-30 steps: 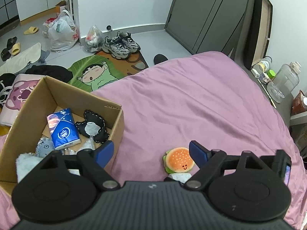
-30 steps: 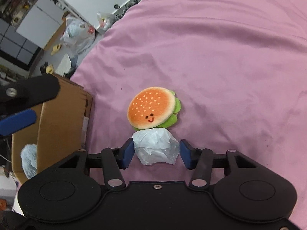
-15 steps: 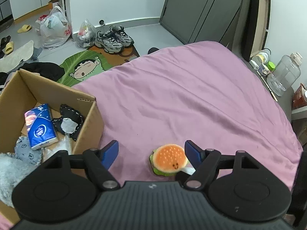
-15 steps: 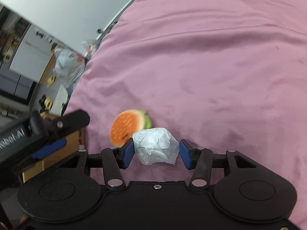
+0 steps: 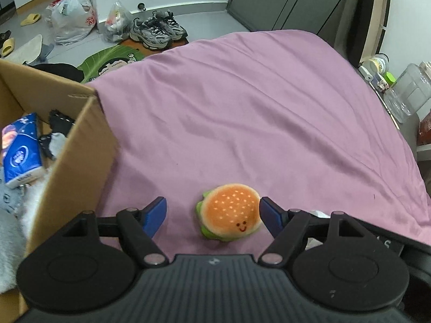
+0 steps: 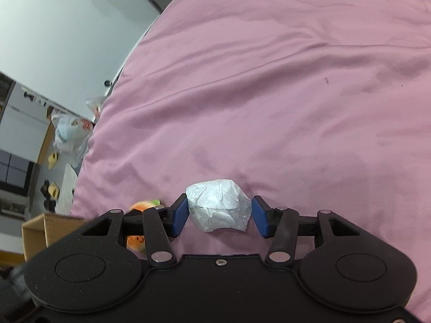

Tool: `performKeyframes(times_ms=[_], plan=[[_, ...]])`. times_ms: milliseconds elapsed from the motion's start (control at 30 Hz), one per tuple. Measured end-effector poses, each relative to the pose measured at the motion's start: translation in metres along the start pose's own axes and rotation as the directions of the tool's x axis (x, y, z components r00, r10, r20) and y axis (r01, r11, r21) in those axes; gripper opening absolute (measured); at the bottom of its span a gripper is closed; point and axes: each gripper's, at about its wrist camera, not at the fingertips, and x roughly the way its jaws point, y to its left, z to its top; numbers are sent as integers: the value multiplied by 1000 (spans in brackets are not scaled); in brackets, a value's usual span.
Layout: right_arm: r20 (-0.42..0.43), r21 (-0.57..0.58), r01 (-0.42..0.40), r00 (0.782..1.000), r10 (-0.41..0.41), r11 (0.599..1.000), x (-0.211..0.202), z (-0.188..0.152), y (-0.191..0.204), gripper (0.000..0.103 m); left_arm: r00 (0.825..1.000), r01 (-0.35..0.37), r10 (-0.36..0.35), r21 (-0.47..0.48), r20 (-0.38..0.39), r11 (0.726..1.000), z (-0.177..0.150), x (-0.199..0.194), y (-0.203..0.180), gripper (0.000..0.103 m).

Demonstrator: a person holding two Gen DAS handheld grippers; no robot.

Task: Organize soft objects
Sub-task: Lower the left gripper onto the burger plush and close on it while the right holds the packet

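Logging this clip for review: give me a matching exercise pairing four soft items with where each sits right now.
Things:
1. burger plush
2. white crumpled wad
3. blue tissue pack
4. grey sneakers

Places:
A. on the floor beyond the bed
B. between the right gripper's fingers
C. inside the cardboard box
D. on the pink bedspread, between the open left gripper's fingers

Pairs: 1-D, 2-B, 3-C, 4-A
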Motion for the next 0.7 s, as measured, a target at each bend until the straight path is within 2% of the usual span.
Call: performKeyframes(times_ms=[200,433,467,500,600,700], plan=[[4,29,-8,1000,8,1000,4,2,-3,49,999,21,-21,-2,-27,1000,-2,15,-5,75],[3,44,-27,1000,27,999,-2,3,-11,50,999,9,-9,10,-43,1000,-3,24,-12,71],[4,44,-31,1000,30,999,-3,3,-11,50,999,5,-4,21,-45,1000,-3,25,-13,69],[2,45,-35,999,35,998,-3,2,-10,50,999,-4,5,32,-46,999,-3,25,-14,57],[-5,38,-52,999,52,998,-4,0,-7,50,998,-7,9,28,-54,1000,-3,20,-14,51],[-8,-12,-53,999,53,999,-6,-4,1,50,999,-16,17,41,-27,999,-6,3,-13,49]])
